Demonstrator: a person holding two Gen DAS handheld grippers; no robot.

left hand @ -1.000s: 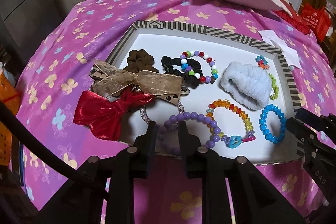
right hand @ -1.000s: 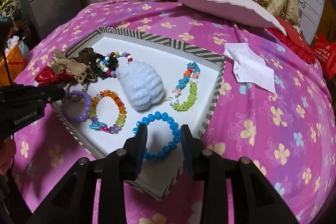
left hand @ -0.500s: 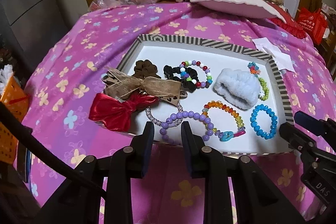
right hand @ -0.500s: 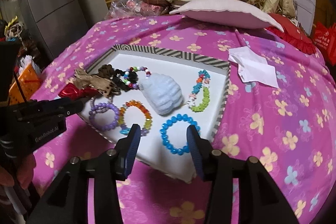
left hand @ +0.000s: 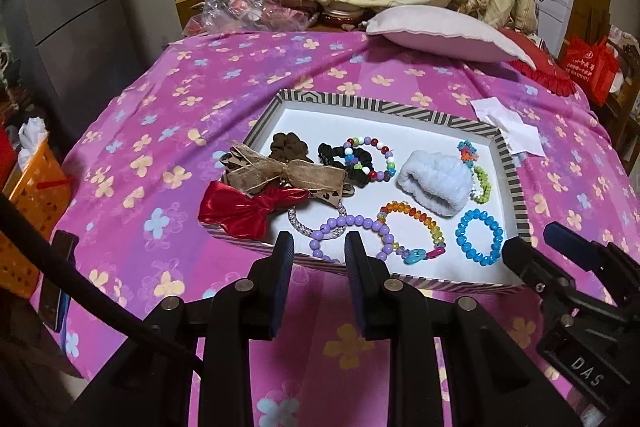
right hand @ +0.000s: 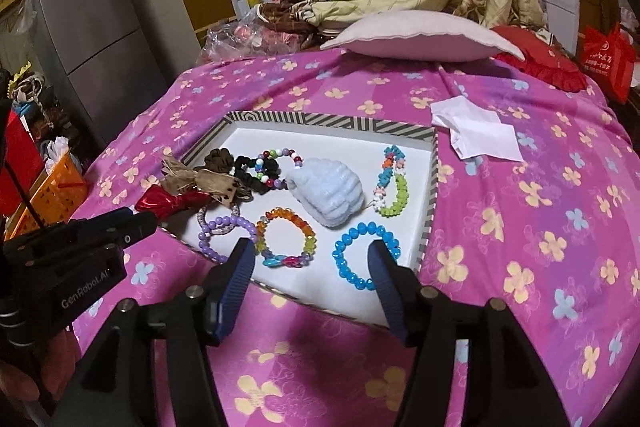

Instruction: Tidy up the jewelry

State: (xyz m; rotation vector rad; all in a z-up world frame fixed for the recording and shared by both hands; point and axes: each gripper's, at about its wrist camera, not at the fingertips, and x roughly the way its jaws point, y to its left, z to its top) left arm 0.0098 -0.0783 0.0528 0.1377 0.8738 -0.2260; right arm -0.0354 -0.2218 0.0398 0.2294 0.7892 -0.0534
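Observation:
A striped-rim tray (left hand: 516, 195) with a white floor lies on the pink flowered bedspread. In it are a purple bead bracelet (left hand: 376, 225), an amber-rainbow bracelet (left hand: 416, 211), a blue bead bracelet (right hand: 348, 267), a pale fluffy scrunchie (left hand: 434, 183), a green and orange flower bracelet (right hand: 394, 183), dark scrunchies, and red (left hand: 240, 207) and tan bows. My left gripper (left hand: 319, 247) hovers open above the tray's near rim, in line with the purple bracelet. My right gripper (right hand: 312, 255) hangs over the near rim by the blue bracelet. Its jaws are opening and nothing is between them.
White paper (right hand: 476, 135) lies on the bedspread to the right of the tray. A pink pillow (left hand: 440, 35) and bundled blankets sit at the far end. An orange basket (left hand: 32, 195) stands to the left of the bed, with a grey fridge (right hand: 92, 39) behind it.
Both grippers have drawn back and up from the tray. The right jaws have spread much wider and the left ones a little. The jewelry lies as before.

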